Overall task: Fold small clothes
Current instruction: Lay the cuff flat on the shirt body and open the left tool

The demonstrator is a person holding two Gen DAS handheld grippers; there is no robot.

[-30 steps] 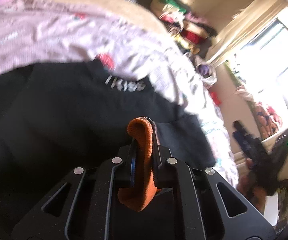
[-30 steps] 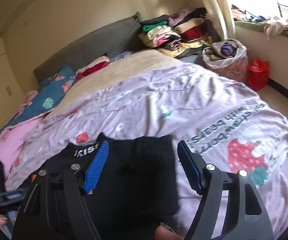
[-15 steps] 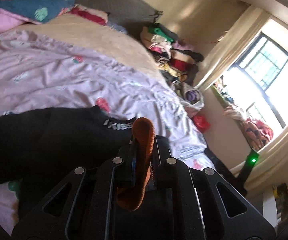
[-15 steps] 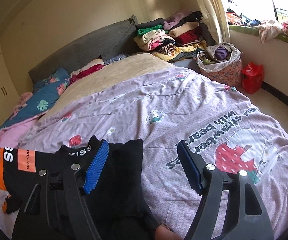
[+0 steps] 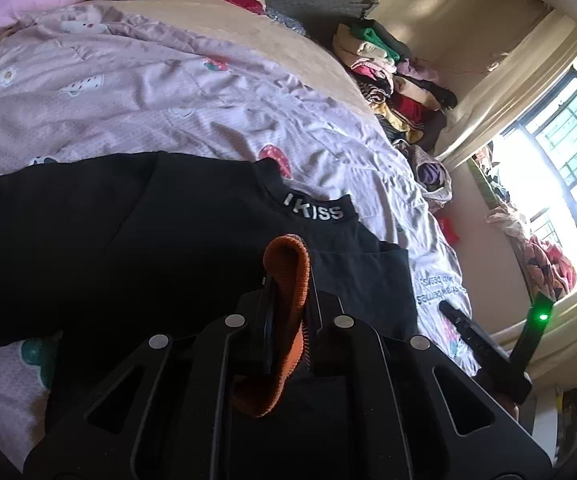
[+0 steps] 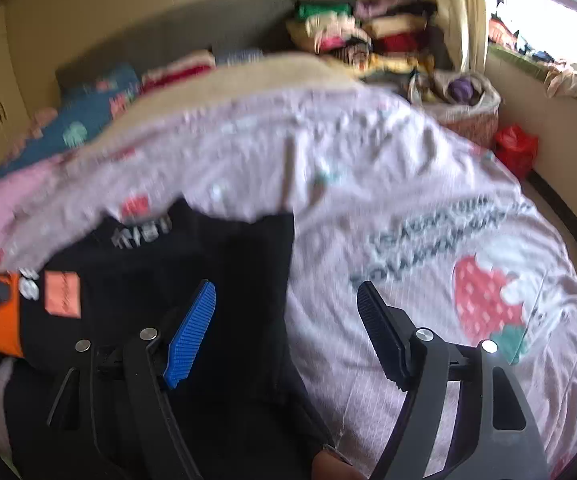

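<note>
Black top (image 5: 136, 248) flat on bedspread (image 5: 168, 96), collar toward headboard.

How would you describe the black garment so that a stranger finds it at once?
Start from the bed's pink strawberry-print cover. The black top lies spread at its near end. It alone has white letters on its collar and an orange cuff, unlike the folded clothes pile beyond.

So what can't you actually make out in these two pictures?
- Left wrist view: the left gripper, shut on the orange cuff, hides the lower part of the black top.
- Right wrist view: motion blur smears the collar lettering and the print on the bedspread.
- Right wrist view: the bottom edge cuts off the hand.
</note>
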